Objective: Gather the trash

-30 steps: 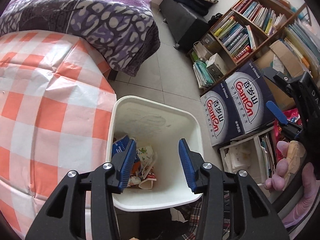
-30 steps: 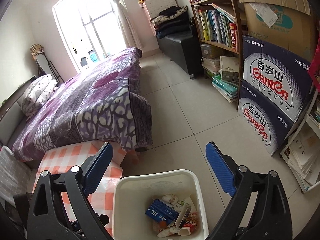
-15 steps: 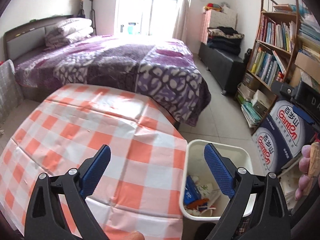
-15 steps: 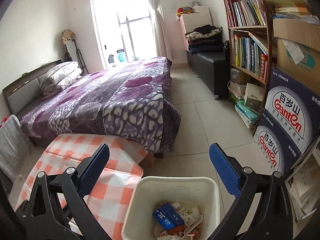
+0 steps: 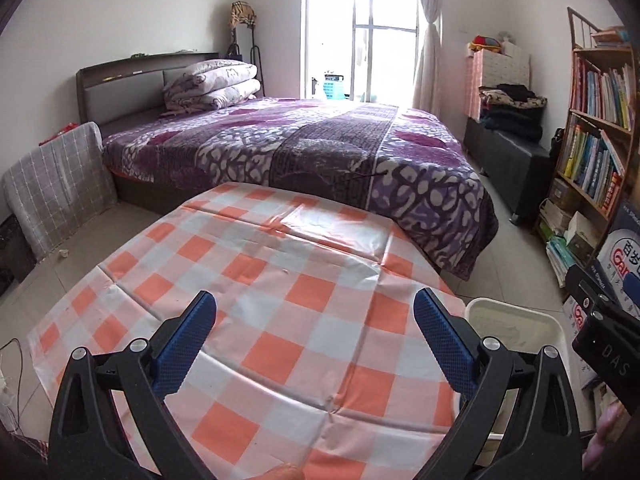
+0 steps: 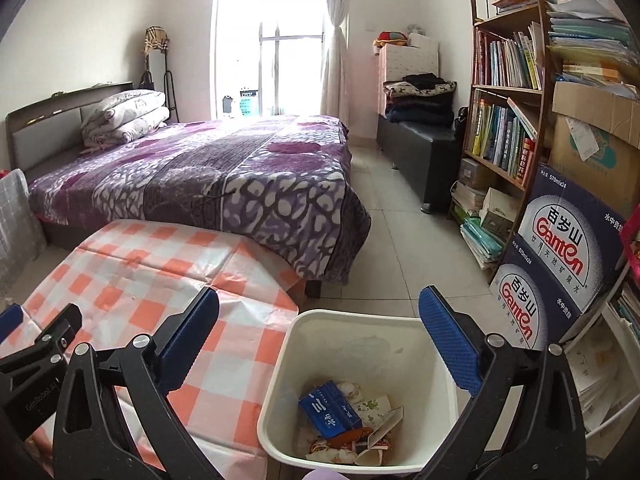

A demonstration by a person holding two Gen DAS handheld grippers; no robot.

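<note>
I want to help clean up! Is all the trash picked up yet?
Looks nearly done. The white bin already holds a blue box and wrappers. The left claw and right claw are both open, holding nothing. No trash shows on the checkered tablecloth. Only a small scrap on the floor might remain.

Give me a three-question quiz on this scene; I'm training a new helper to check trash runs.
1. True or false: the left gripper is shut on a wrapper.
2. What colour is the box lying on top of the trash in the bin?
3. The bin stands: A) on the bed; B) on the floor beside the checked table; C) on the bookshelf.

Key: 1. False, both it and the right gripper are open and empty. 2. Blue. 3. B.
</note>
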